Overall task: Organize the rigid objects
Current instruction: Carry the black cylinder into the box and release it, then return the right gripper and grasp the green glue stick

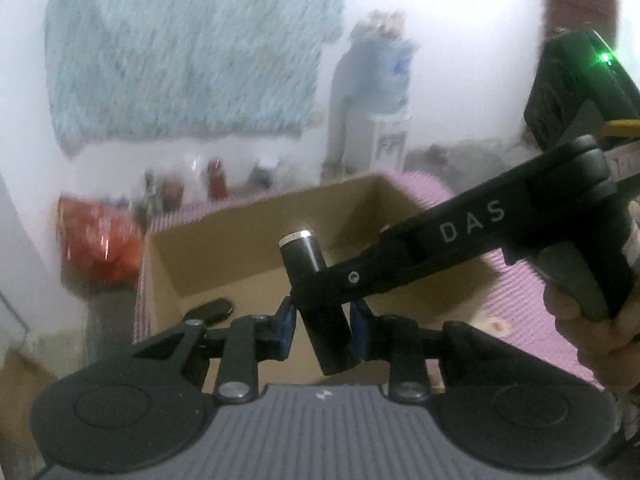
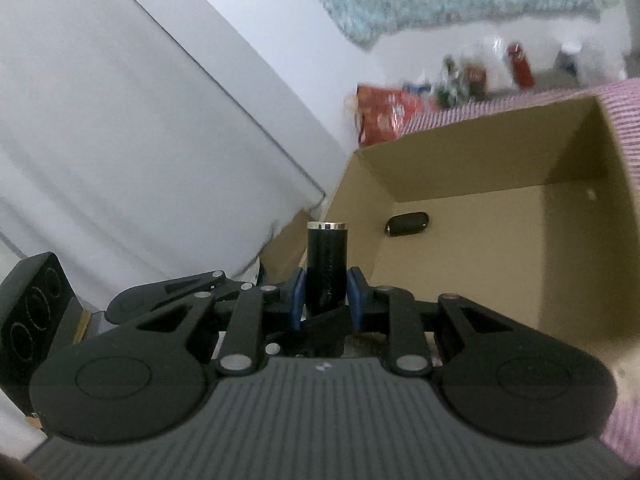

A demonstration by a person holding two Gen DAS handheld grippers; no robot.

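**Both Tongs Clamped on One Black Cylinder by the Box**

Both tongs, the left gripper (image 1: 323,322) and right gripper (image 2: 323,298), stood narrow, pads pressed on the black cylinder (image 1: 316,288) with its silver cap, held just before the cardboard box (image 2: 472,208). Carrying seemed underway; next, one gripper would probably need to let go above the box, where a dark oval object (image 2: 407,224) lay. "DAS" was readable on the right gripper's arm.

"DAS" on right hand-held gripper (image 1: 316,280) finger
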